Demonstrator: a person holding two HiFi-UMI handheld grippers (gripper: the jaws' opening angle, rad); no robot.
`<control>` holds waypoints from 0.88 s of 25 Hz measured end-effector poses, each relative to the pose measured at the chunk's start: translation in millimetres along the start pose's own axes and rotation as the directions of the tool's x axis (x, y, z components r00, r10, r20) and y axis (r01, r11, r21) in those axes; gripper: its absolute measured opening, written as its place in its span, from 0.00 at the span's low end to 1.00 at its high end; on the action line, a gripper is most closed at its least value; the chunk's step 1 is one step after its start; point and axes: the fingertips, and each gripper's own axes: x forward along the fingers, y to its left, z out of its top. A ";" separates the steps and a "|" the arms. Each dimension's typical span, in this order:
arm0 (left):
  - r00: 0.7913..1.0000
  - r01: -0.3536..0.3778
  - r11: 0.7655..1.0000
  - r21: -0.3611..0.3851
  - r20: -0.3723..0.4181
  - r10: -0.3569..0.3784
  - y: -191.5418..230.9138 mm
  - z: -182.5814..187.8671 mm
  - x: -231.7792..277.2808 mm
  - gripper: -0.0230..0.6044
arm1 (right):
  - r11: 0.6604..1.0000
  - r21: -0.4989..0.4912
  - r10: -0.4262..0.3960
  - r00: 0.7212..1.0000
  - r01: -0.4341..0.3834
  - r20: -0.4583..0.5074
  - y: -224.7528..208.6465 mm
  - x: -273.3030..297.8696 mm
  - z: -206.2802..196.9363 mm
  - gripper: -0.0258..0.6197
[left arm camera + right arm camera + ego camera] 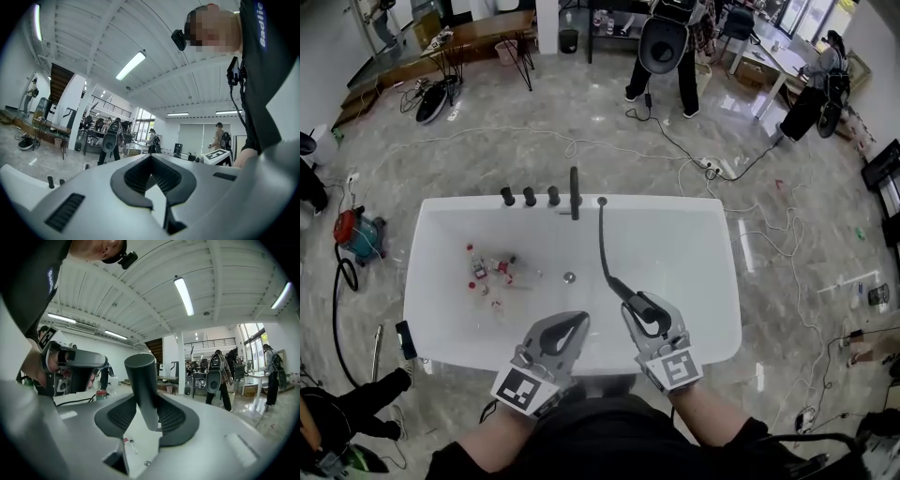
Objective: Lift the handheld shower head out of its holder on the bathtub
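Note:
A white bathtub (712, 281) lies below me. My right gripper (649, 314) is shut on the black handheld shower head (637, 302) and holds it over the tub's near side. Its black hose (602, 244) runs back to the holder (602, 201) on the far rim. In the right gripper view the dark handle (143, 385) stands tilted between the ribbed pads of my right gripper (146, 401). My left gripper (572, 328) hangs beside it over the near rim, tips together and nothing in it. The left gripper view shows my left gripper (150, 161) holding nothing.
A black spout (574, 192) and three black knobs (530, 196) stand on the far rim. Small red and white items (492, 272) lie in the tub near the drain (569, 277). Cables (750, 206) trail over the marble floor. A person (670, 47) stands behind, a red vacuum (356, 234) at left.

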 end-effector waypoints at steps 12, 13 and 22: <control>1.000 0.014 1.000 0.010 -0.013 -0.014 -15.5 -7.6 10.5 0.04 | 1.000 -0.011 0.028 1.000 -0.028 0.003 15.8 -23.5 5.8 0.25; 1.000 0.014 1.000 0.007 -0.014 -0.014 -16.8 -8.8 11.1 0.04 | 1.000 -0.006 0.025 1.000 -0.025 -0.001 14.8 -24.6 3.4 0.25; 1.000 0.011 1.000 0.004 -0.022 -0.011 -20.1 -12.5 7.4 0.04 | 1.000 0.006 0.027 0.999 -0.027 -0.025 13.9 -23.3 -6.2 0.25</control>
